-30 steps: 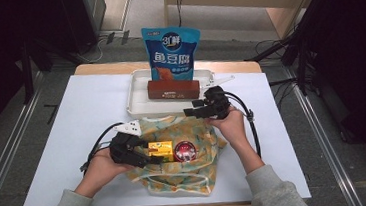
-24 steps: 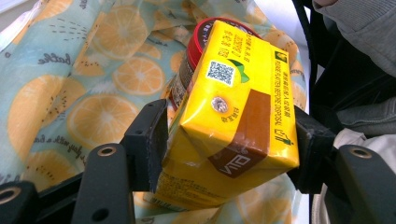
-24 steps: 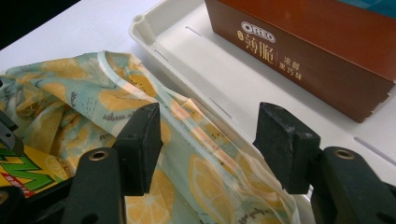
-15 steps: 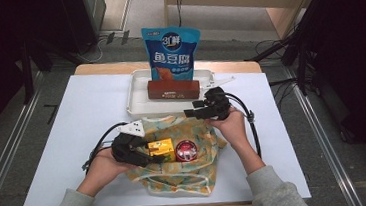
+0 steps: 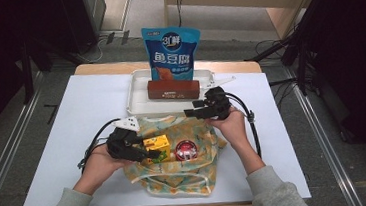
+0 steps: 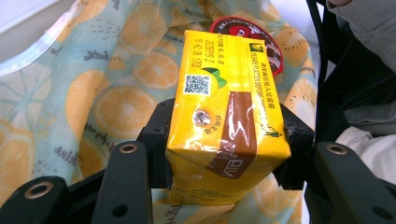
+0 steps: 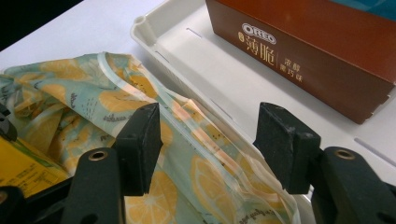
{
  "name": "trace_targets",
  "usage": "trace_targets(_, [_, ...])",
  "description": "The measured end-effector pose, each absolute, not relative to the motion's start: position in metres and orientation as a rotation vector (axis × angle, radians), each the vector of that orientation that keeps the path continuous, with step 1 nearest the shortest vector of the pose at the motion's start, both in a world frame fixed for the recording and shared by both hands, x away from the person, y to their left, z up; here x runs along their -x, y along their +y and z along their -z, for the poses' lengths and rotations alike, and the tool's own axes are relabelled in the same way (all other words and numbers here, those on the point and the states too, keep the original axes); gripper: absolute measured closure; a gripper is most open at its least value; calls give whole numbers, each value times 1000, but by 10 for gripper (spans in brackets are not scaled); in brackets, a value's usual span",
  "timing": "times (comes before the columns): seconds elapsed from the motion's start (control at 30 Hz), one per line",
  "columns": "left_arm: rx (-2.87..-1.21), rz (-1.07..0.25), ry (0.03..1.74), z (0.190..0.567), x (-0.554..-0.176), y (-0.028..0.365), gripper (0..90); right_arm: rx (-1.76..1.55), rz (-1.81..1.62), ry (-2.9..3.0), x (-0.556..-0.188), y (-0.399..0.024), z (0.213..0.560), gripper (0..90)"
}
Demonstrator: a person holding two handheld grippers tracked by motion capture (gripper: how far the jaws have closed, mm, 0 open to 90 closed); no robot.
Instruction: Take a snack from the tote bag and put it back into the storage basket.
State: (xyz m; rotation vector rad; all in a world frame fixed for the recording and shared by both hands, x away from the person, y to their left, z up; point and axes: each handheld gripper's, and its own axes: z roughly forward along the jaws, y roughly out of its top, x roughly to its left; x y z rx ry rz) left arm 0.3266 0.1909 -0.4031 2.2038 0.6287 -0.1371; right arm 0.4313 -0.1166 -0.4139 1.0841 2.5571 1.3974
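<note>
Jaws of the left gripper (image 6: 226, 140) have just been closing, and now the two black pads press on both sides of a yellow juice box (image 6: 224, 121). From the left gripper view the box sits right between the pads, with its long side running away from the gripper. Its foil straw hole faces up. Just past the far end of the box lies a round red lid (image 6: 254, 39), partly hidden behind it. Under both of them is a soft bag with orange slices printed on it (image 6: 102, 102).

From the high view, the left gripper (image 5: 142, 151) is at the left edge of the bag (image 5: 177, 176), with the juice box (image 5: 157, 148) at its tip and the red lid (image 5: 186, 150) next to that.

The right gripper (image 7: 215, 144) has its jaws spread apart, and the top edge of the bag (image 7: 196, 140) runs across between them. I cannot tell if the pads touch it. Just beyond the jaws is a white tray (image 7: 219, 79), and in it a brown cookie box (image 7: 322, 51).

From above, the right gripper (image 5: 197, 113) sits at the far edge of the bag, close to the tray (image 5: 138, 99). Behind the cookie box (image 5: 174, 89) a blue snack bag (image 5: 171, 54) stands up tall. Everything rests on a white table (image 5: 71, 112)
</note>
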Motion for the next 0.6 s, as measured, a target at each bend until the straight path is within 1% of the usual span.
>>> trace_targets(0.27, [-2180, 123, 667, 389, -328, 200, 507, -1081, -1381, 2569, -430, -116, 414, 408])
trace_targets(0.6, [-2174, 128, 704, 385, -332, 205, 507, -1063, -1386, 2569, -426, -117, 411, 402])
